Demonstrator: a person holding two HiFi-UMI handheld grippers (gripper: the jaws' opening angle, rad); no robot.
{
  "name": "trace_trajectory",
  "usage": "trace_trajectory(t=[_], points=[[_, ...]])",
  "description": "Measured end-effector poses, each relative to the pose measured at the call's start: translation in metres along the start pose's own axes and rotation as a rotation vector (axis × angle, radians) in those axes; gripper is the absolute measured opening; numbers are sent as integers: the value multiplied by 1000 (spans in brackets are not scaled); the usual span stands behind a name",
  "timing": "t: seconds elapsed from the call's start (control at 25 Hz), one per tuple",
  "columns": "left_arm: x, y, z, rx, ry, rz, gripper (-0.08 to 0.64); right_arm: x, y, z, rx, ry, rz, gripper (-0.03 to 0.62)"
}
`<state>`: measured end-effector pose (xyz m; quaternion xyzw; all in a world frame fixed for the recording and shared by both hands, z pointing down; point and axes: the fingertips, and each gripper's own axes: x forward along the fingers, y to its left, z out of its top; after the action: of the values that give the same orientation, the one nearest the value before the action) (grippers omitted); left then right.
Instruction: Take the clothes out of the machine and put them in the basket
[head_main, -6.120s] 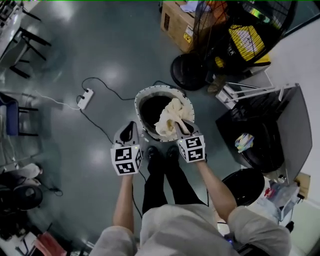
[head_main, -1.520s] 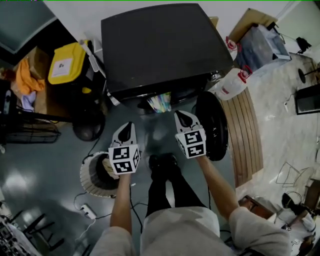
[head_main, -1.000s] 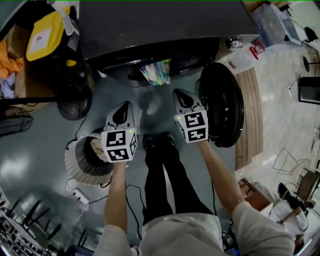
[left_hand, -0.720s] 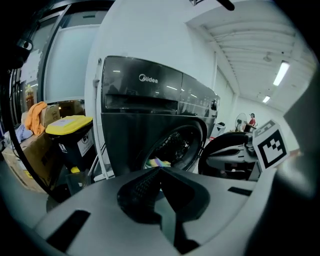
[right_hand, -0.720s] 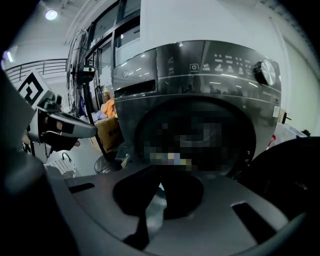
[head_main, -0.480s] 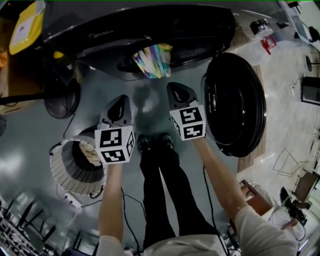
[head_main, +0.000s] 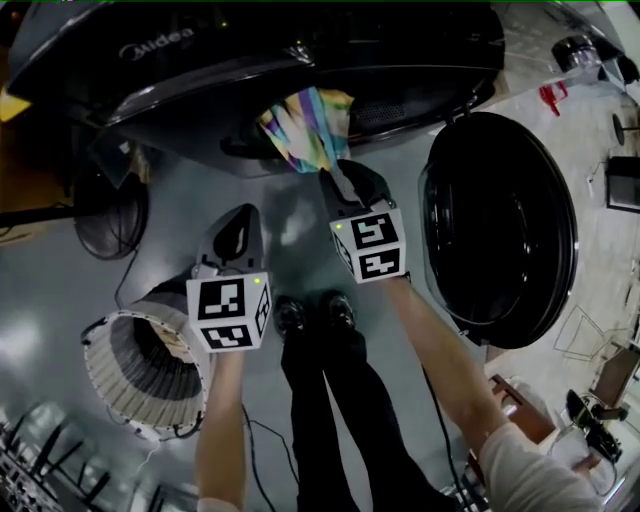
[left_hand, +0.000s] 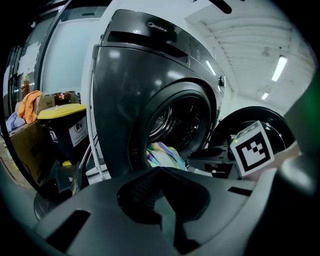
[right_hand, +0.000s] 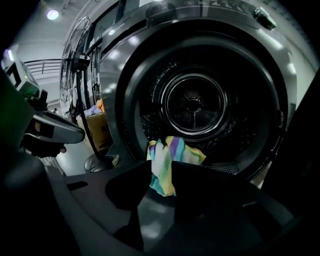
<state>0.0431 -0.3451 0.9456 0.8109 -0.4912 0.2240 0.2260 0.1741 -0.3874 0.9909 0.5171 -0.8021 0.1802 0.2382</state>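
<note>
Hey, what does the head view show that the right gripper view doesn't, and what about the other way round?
Only the head view: the person's legs and shoes on the floor, and the machine's open round door swung out to the side. Only the right gripper view: the drum's back wall deep inside the machine, and a ceiling light. Both: the washing machine and the striped cloth hanging out of its opening.
</note>
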Motion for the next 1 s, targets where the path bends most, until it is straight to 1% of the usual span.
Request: trace_trajectory(t=[0.2, 0.32, 0.44, 0.52, 0.72, 0.76, 0.8, 0.84, 0.96, 1.0], points=[[12, -3, -13, 5, 0, -12, 17, 44, -10, -6, 38, -10, -3, 336], [15, -2, -21, 4, 8, -19, 17, 68, -16, -12, 53, -12, -21, 407], [15, 6, -29, 4, 20, -13, 17, 90, -26, -19, 67, -10, -50, 447], [15, 11, -34, 3, 27, -10, 17, 105, -31, -29, 83, 28, -68, 461], [17, 17, -41, -5, 38, -3, 17, 131, -34, -51, 62, 160, -109, 456], [17, 17, -40, -8, 37, -1, 17, 132, -35, -54, 57, 186, -122, 420], [17, 17, -39, -11, 34, 0, 17, 131, -37, -57, 55, 208, -133, 327], [17, 17, -37, -13, 30, 1, 17, 129, -39, -59, 51, 225, -140, 262], [17, 19, -30, -20, 16, 7, 17, 127, -40, -56, 26, 252, -119, 146], [16, 20, -28, -23, 13, 9, 17, 125, -39, -54, 21, 254, -107, 123]])
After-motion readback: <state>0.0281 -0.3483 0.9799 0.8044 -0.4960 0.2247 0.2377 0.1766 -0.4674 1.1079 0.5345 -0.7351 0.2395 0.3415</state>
